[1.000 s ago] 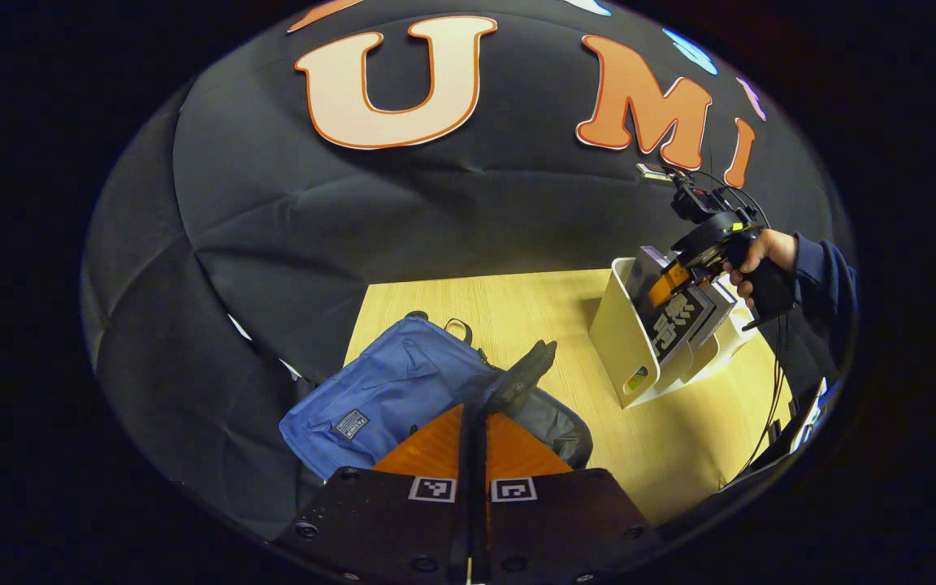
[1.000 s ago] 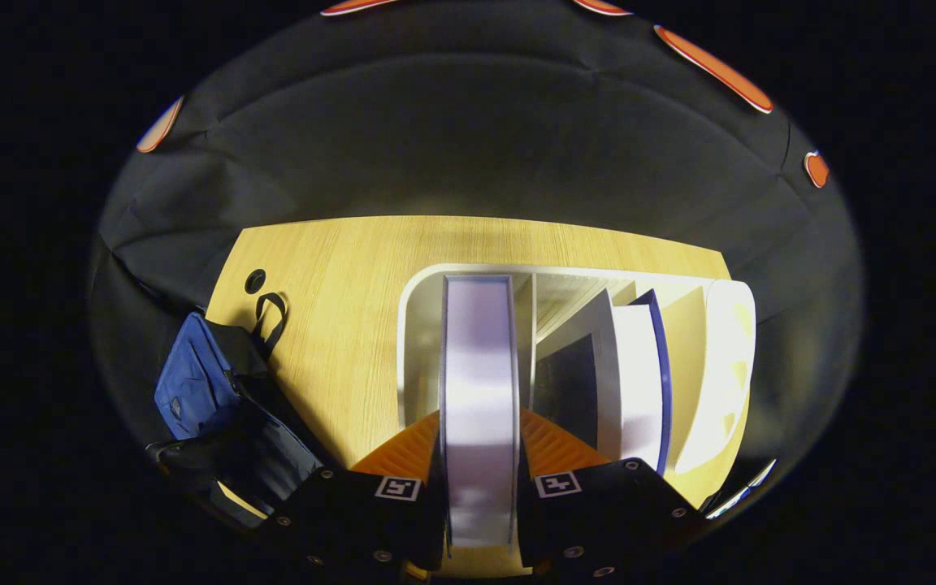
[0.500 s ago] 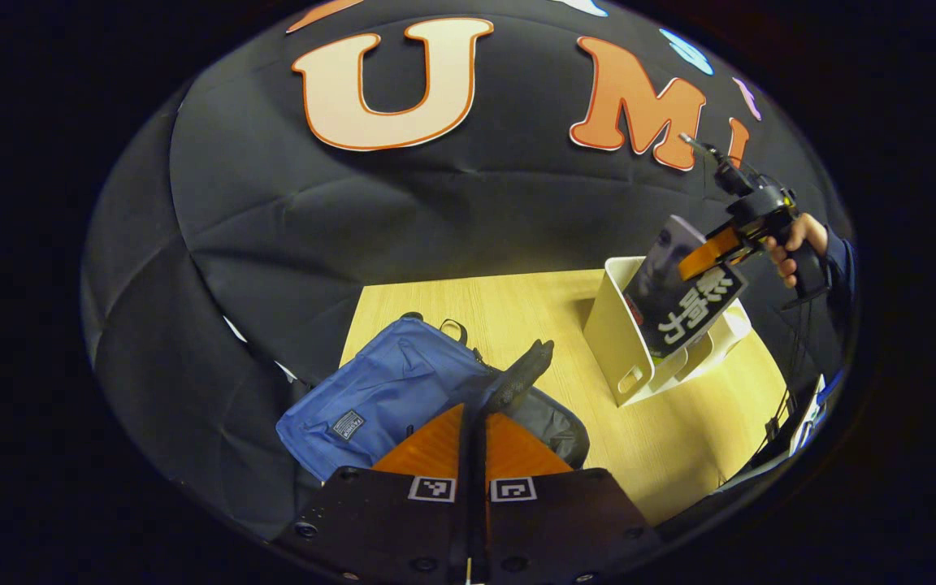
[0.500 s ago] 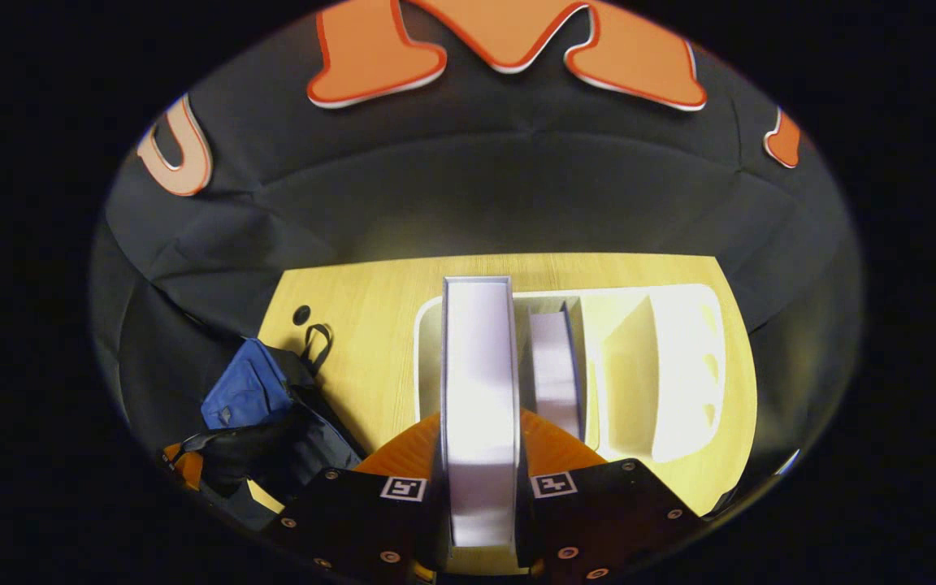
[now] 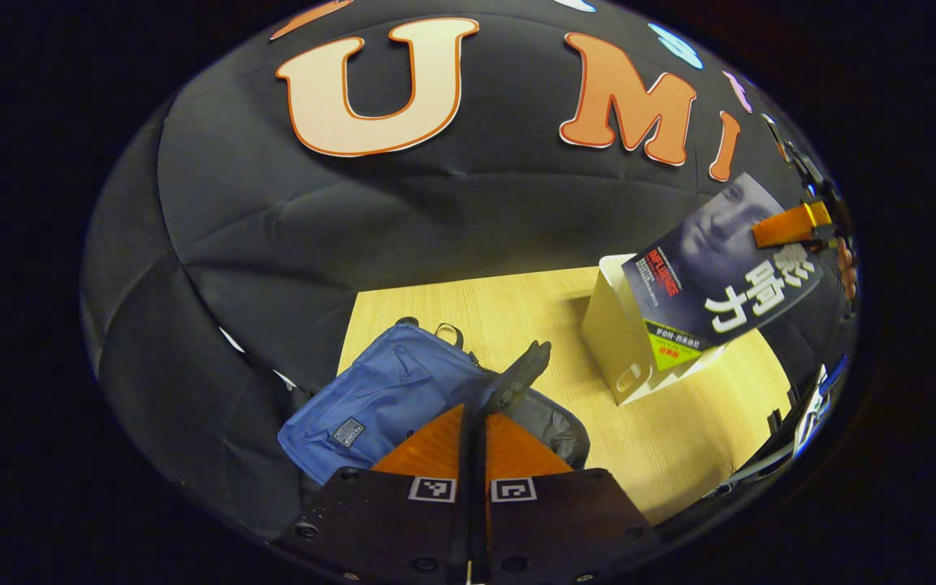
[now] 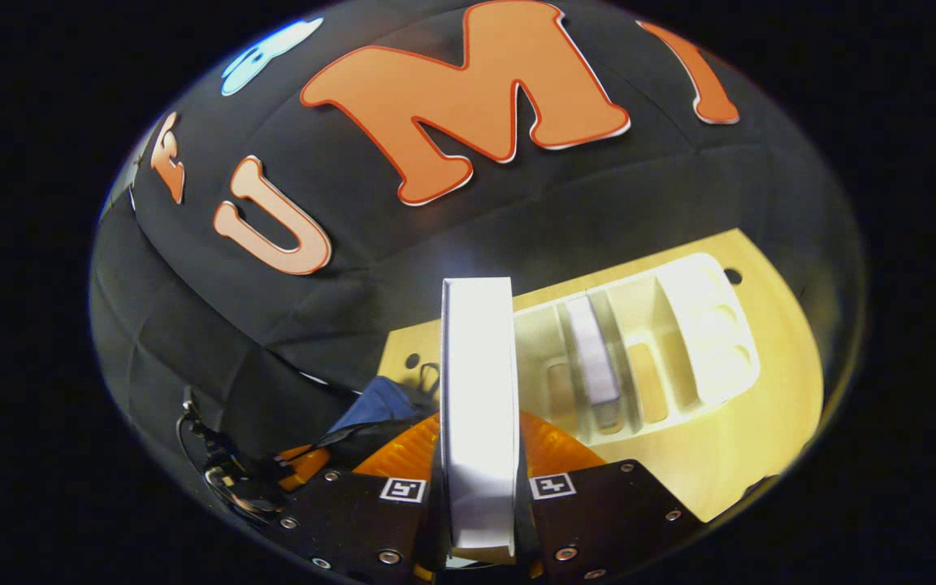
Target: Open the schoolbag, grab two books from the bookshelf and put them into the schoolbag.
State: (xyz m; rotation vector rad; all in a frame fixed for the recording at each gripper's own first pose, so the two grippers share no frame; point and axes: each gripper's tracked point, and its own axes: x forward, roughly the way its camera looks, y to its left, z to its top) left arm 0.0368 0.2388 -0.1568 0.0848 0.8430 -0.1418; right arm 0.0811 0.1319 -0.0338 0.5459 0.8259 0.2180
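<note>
Schoolbag [image 5: 383,398] first: it is blue and lies on my desk [image 5: 517,313], near the desk's left edge in the left gripper view. Its dark flap [image 5: 521,375] sticks up, and I can see grey lining next to it, so the bag is open. My left hand-held gripper [image 5: 474,418] is low over the bag's open part. Its two fingers are pressed together, with just a thin line between them. The flap's bottom end meets the fingertips, but I cannot tell if they pinch it.

On the right side of the desk stands the white bookshelf [image 5: 618,341]. In the right gripper view I look down into the bookshelf [image 6: 704,313] and see its slots. One book [image 6: 594,357] stands in a middle slot.

My right hand-held gripper [image 6: 480,422] is clamped on another book, the thick book [image 6: 478,390]. I see its white page edge standing straight up between the two fingers, and both fingers press on its sides. In the left gripper view this thick book [image 5: 720,272] hangs in the air above the bookshelf, lifted clear of it and tilted. Its cover is dark with a face and big white letters, and a green strip at the lower end. The right hand-held gripper [image 5: 793,226] grips it by the top corner.
</note>
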